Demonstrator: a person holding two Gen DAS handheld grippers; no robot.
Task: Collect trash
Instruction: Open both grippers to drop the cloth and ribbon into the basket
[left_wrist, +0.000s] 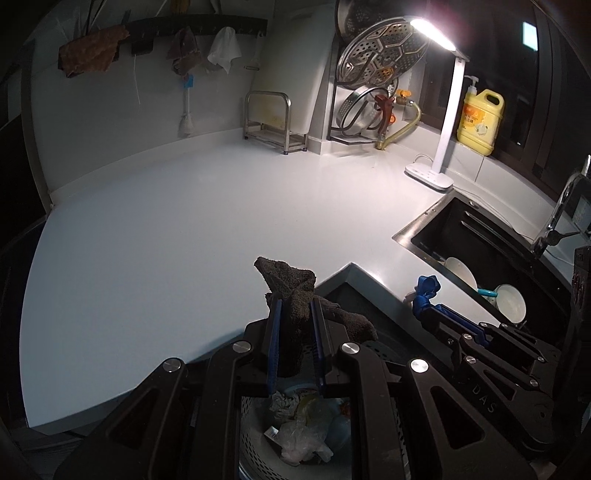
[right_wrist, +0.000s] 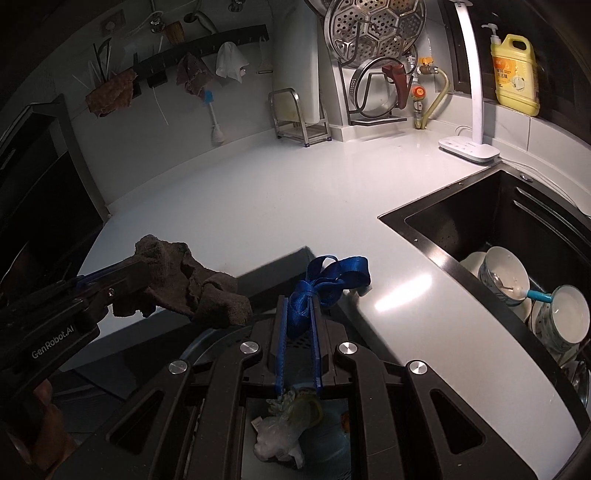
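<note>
Both loads hang right over the bin (left_wrist: 258, 435), set to drop: left gripper (left_wrist: 295, 314) fingers pinch the dark rag (left_wrist: 291, 291), right gripper (right_wrist: 300, 314) fingers pinch the blue strap (right_wrist: 332, 277), clear of the tabletop (left_wrist: 166, 221).

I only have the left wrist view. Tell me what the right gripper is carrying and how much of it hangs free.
Observer: The right gripper is shut on a knotted blue woven ribbon; its loops stick out past the fingertips.
Operator: Report what lies below it.
Observer: Through the gripper frame, a white perforated trash bin shows, holding crumpled clear plastic.
Operator: Describe the sink; I see only one corner.
Observer: The black sink holds two patterned white bowls and a spoon with a turquoise handle.
Operator: Check my left gripper from your side.
Observer: The left gripper is shut on a dark brown rag whose tail droops from the fingers.
</note>
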